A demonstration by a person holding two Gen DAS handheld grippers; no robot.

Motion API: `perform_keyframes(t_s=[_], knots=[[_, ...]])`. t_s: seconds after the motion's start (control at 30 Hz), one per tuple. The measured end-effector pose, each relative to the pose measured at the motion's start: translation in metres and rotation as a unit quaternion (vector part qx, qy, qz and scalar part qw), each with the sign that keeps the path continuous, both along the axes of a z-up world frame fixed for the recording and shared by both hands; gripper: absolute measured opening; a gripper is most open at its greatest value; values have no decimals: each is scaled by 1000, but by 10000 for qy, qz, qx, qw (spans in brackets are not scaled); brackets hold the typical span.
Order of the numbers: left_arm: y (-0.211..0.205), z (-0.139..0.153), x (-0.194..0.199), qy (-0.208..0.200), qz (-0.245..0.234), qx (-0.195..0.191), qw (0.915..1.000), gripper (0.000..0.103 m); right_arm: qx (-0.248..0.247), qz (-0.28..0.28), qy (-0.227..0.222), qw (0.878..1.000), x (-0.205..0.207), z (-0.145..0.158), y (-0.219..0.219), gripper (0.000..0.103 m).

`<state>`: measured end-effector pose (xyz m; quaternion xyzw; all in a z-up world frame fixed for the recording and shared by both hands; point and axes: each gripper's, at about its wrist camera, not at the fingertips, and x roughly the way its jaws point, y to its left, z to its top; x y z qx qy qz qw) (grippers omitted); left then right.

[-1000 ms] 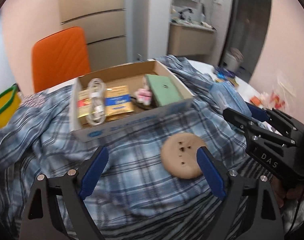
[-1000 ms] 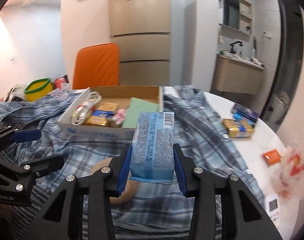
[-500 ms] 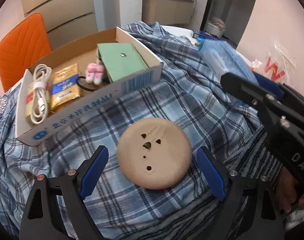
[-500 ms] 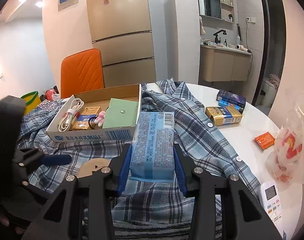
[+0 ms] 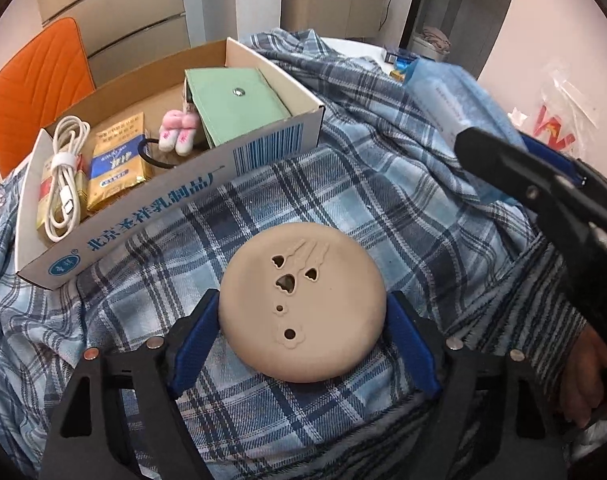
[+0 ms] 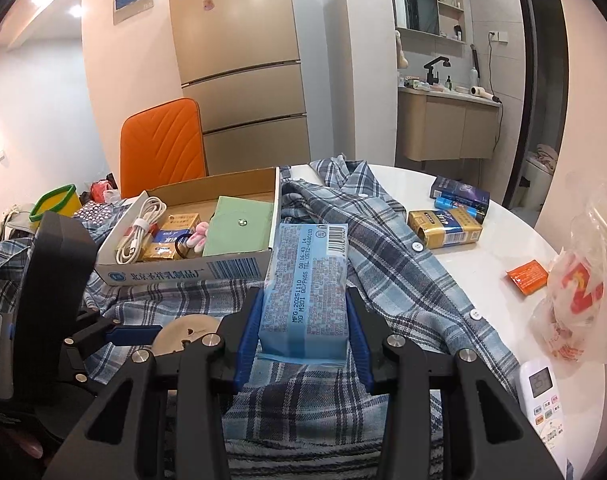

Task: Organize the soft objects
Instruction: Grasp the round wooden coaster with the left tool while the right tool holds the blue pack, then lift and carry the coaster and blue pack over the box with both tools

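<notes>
A tan round soft disc (image 5: 303, 300) with small cut-out holes lies on the blue plaid shirt (image 5: 343, 184). My left gripper (image 5: 303, 300) points down over it. Its jaws are closing, and the blue pads (image 5: 195, 340) touch the disc's left and right edges. The right gripper (image 6: 303, 296) is shut on a light blue tissue packet (image 6: 307, 288) and holds it just above the shirt (image 6: 403, 272). The left wrist view shows that packet (image 5: 451, 96) at the right. Behind both stands an open cardboard box (image 5: 163, 216) with a white cable, yellow packets, pink toy shoes and a green pouch.
An orange chair (image 6: 159, 148) stands behind the box (image 6: 183, 272). On the white table to the right lie a yellow carton (image 6: 443, 232), a dark blue box (image 6: 459, 192), an orange sachet (image 6: 527, 276), a plastic bag (image 6: 575, 304) and a remote (image 6: 543, 400). A person's hand (image 5: 591, 376) holds the right gripper.
My left gripper came down and forward over the tan disc, and its jaws narrowed until the pads reached the disc's sides. The right gripper kept its hold on the packet, nearly still.
</notes>
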<state>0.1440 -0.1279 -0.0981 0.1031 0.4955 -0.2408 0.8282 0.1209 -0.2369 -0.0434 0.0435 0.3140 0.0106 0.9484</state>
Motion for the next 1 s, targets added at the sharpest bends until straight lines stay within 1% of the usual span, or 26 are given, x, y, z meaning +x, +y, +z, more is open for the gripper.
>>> perform_keyframes(t_s=[0.23,0.5,0.6,0.77,1.0], knots=[[12,21,-18,-454,130,-192,9987,79,3,-1,20,10000,0,-1,1,43],[42,39,-33,-728,527,-434,9950,79,13,107,-65,9999,-2,1,3,43],[50,44,-39,-868,660,-466,9929,79,55,242,-107,9996,-3,3,6,43],[65,47,-43,-972,917,-528,9896,79,-113,360,-92,9992,-3,3,15,43],[80,58,-51,-1150,1107,-598,9854,79,-228,595,-166,9978,-7,11,30,43]])
